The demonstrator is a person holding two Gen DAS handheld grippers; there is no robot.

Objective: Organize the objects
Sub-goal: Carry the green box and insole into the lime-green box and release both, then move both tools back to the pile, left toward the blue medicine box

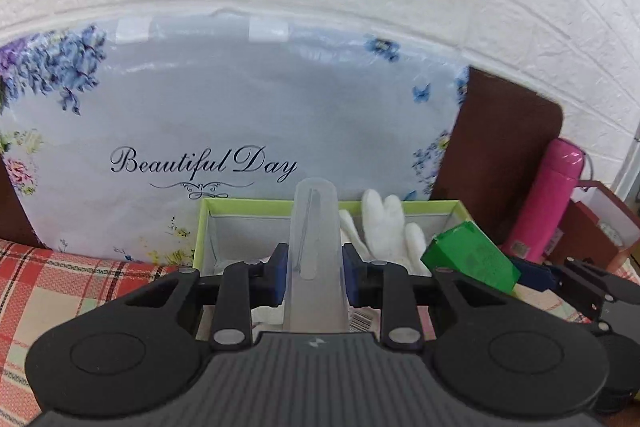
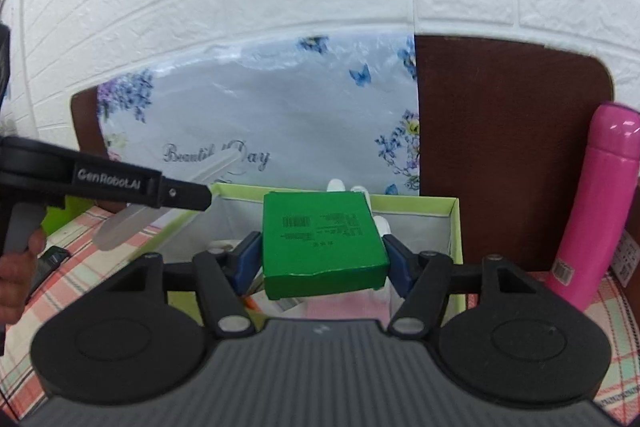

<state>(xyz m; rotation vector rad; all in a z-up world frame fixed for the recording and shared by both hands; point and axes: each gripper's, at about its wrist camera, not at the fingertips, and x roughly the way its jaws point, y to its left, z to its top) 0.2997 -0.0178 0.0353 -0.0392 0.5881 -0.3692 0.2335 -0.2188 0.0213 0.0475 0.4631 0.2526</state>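
Observation:
My left gripper (image 1: 314,273) is shut on a long translucent plastic case (image 1: 314,227) that sticks forward over a lime-green open box (image 1: 256,203). The same case (image 2: 132,225) shows at the left of the right wrist view, held by the left gripper (image 2: 188,197). My right gripper (image 2: 322,259) is shut on a flat green box (image 2: 320,237) with a barcode, held above the lime-green box (image 2: 454,227). That green box (image 1: 472,255) appears at the right of the left wrist view. White gloves (image 1: 384,231) lie inside the lime-green box.
A floral "Beautiful Day" board (image 1: 224,115) leans on the white brick wall behind the box. A brown board (image 2: 508,131) and a pink bottle (image 2: 596,203) stand at the right. A plaid cloth (image 1: 60,291) covers the table. A hand (image 2: 16,275) holds the left gripper's handle.

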